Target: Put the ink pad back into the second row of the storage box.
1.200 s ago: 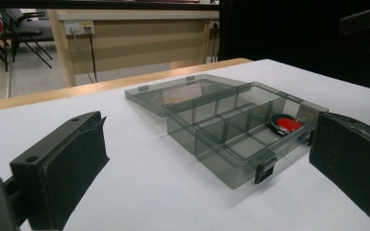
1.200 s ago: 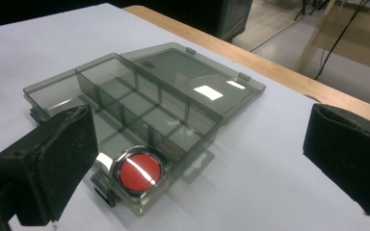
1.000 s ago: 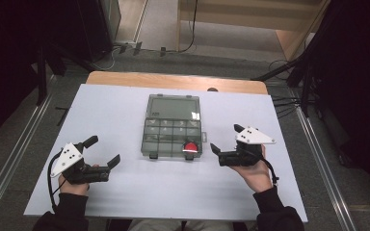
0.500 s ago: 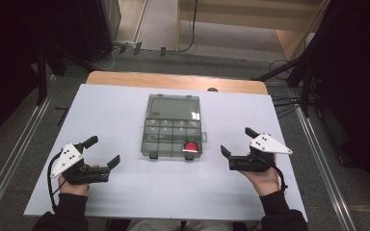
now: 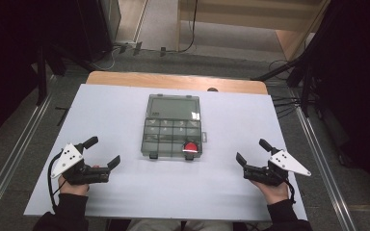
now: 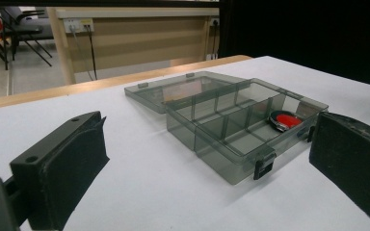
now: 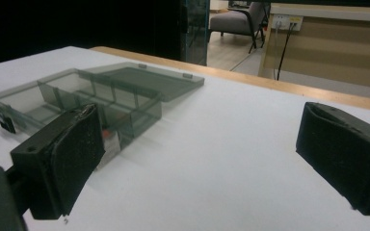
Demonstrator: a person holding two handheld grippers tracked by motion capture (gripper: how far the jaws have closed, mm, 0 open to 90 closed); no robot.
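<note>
on the table's middle: a smoky clear plastic compartment box [image 5: 173,134] is placed on the white tabletop [image 5: 125,192], its lid [image 5: 173,107] folded flat open on the far side.
contents: a small red round object [image 5: 191,147] is seen in the near right corner compartment; the other compartments appear empty.
left gripper: the left gripper [image 5: 105,153] is held low near the table's near left part, well apart from the box; its jaws are spread wide and nothing is held between them.
right gripper: the right gripper [image 5: 253,153] is held near the table's near right part, also well apart from the box; its jaws are likewise spread wide and empty.
near edge detail: two dark latches [image 6: 264,164] are carried on the box's front wall, towards the person.
handling, box: the box is judged light and stiff, with thin smooth walls that may slip between the pads and could crack under a hard squeeze; it would likely slide on the tabletop if pushed from one side alone.
handling, lid: the lid is judged thin and hinged, so it is best taken at its free far edge and swung over.
handling, red object: it is judged small, light and hard to pinch within its compartment walls.
where to hold: a side wall of the box is best steadied with one gripper while the other works.
</note>
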